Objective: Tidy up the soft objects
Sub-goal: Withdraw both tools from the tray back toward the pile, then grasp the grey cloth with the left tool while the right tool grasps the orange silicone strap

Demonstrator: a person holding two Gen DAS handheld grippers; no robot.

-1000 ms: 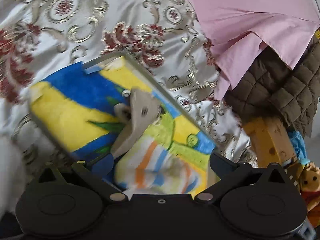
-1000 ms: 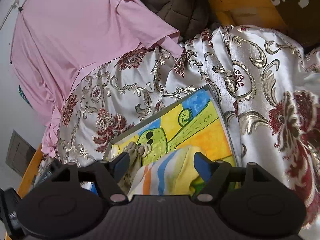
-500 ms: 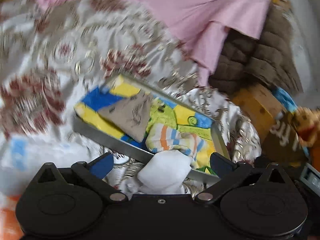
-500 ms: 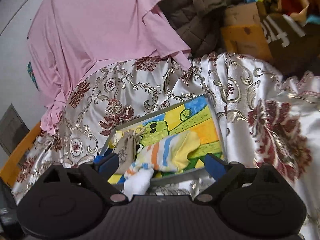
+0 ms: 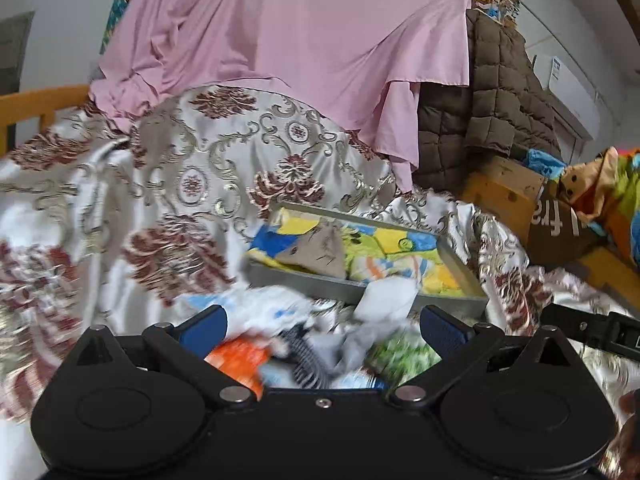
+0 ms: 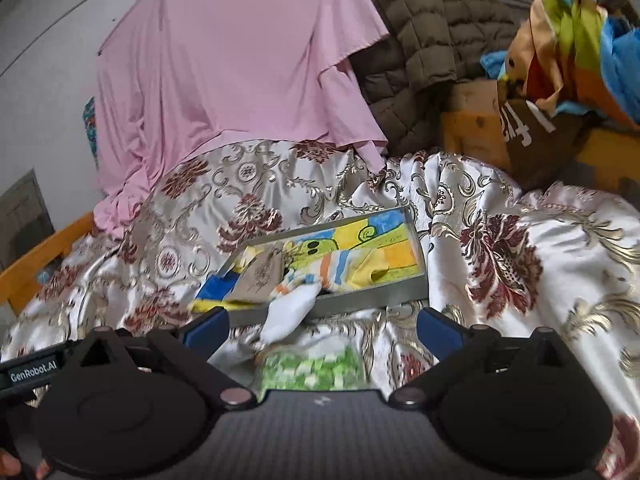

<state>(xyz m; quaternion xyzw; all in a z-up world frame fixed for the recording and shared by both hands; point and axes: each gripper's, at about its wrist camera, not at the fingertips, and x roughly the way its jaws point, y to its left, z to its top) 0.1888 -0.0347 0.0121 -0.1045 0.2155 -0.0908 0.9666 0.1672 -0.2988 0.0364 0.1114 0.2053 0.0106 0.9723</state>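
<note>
Both grippers have drawn back from the shallow grey tray with the bright cartoon lining point(image 6: 360, 294), which now sits farther off on the floral satin bedspread point(image 6: 520, 248). In it lie a beige pouch point(image 6: 260, 276) and a striped sock point(image 6: 340, 268) whose white toe hangs over the rim. The left gripper point(image 5: 322, 322) stands wide open and empty above blurred small clothes point(image 5: 304, 356); the right gripper point(image 6: 322, 326) is still opening, holding nothing, short of the sock.

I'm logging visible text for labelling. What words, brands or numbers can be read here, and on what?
"GenRobot.AI": on the left gripper's side label, seen from the right wrist.
"fr": cut-off white letters on the brown box; the rest is hidden or unreadable.
White sign on the wall: too small to read.
</note>
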